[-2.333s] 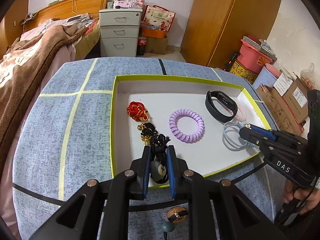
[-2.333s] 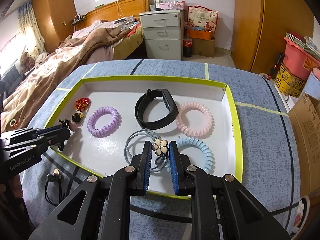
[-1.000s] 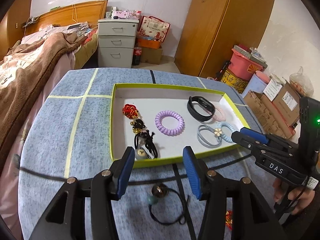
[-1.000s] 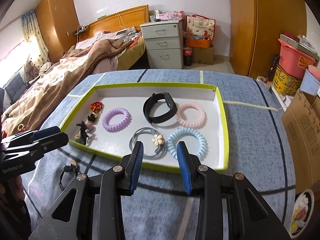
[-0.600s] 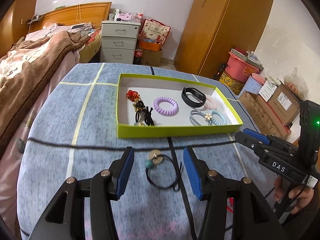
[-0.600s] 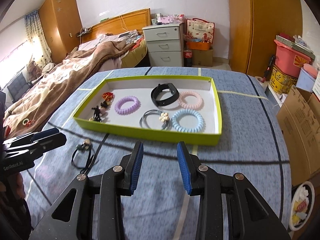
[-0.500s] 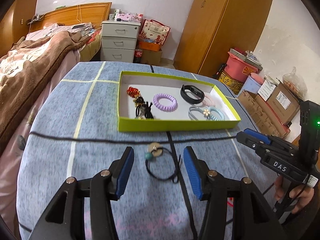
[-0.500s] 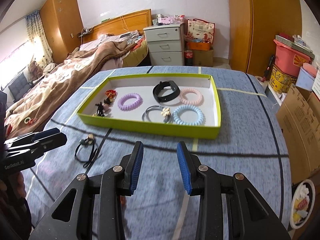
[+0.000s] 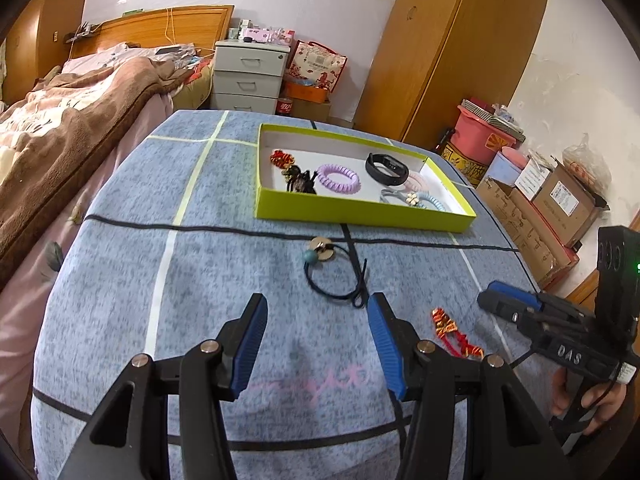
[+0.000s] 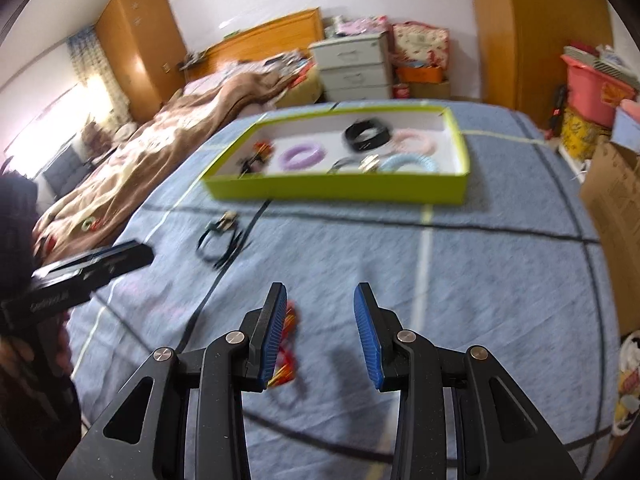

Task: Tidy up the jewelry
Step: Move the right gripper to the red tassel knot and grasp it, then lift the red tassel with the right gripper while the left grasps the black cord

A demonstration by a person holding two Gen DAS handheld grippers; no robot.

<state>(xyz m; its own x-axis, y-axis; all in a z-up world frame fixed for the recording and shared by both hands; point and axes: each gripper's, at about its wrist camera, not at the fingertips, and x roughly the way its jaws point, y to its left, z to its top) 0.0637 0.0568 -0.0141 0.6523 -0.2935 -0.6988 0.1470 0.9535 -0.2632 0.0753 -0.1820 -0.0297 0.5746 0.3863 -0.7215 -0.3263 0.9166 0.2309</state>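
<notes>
A lime-green tray (image 9: 360,216) (image 10: 340,190) on the blue cloth holds a purple coil tie (image 9: 338,177), a black wristband (image 9: 386,168), pink and blue coil ties, a flower hair tie and a red knot ornament (image 9: 281,158). On the cloth in front of it lie a black cord with a disc and teal bead (image 9: 334,270) (image 10: 220,240) and a red and gold ornament (image 9: 456,332) (image 10: 286,344). My left gripper (image 9: 316,328) is open, just short of the cord. My right gripper (image 10: 320,320) is open, with the red ornament beside its left finger.
A bed with a brown blanket (image 9: 60,128) runs along the left of the table. Cardboard boxes (image 9: 552,200) and a pink tub (image 9: 486,142) stand at the right. A white drawer unit (image 9: 250,76) and a wooden wardrobe (image 9: 452,48) are behind the table.
Both grippers have pulled back from the tray toward the near part of the table. The black cord and the red ornament, low in the views before, now lie ahead of the fingers.
</notes>
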